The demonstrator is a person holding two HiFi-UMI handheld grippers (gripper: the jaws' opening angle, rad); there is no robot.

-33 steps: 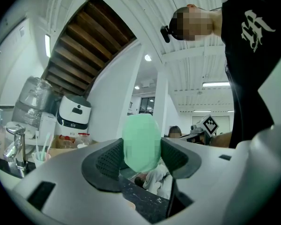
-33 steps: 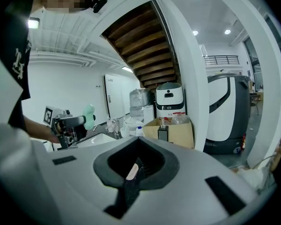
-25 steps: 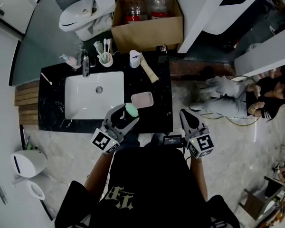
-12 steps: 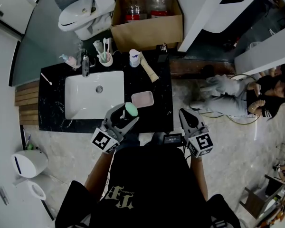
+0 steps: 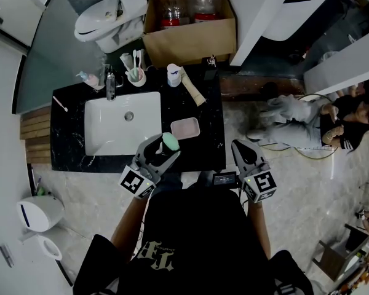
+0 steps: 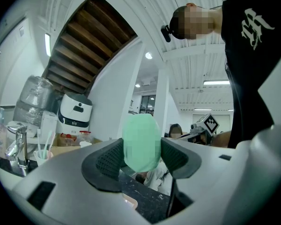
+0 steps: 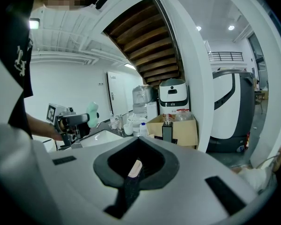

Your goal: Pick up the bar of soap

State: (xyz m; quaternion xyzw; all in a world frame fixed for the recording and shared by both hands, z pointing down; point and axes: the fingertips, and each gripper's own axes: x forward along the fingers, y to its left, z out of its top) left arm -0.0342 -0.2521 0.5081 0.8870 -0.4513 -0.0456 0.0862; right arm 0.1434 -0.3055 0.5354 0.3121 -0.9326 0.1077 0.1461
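the left gripper (image 5: 166, 145) pinches the pale green bar of soap (image 5: 170, 142) by its two broad sides, one end poking up past the jaw tips. holding it across the middle likely guards against a slick bar squirting out. the right gripper (image 5: 242, 149) hangs at the lower right of the head view, off the counter's corner, its jaws pressed together on nothing; it seems parked out of the way as a spare.

just past the soap, mid-frame, the pink soap dish (image 5: 184, 128) sits bare on the black countertop (image 5: 206, 112), beside the white basin (image 5: 111, 128). that fits a bar already taken up from it, so the pick looks done. a cardboard box (image 5: 190, 39) stands beyond, at the top.

only the left gripper view shows the ribbed pads bearing on the soap. only the head view places it near the counter's front edge, and only the right gripper view shows it side-on, raised clear of the basin.
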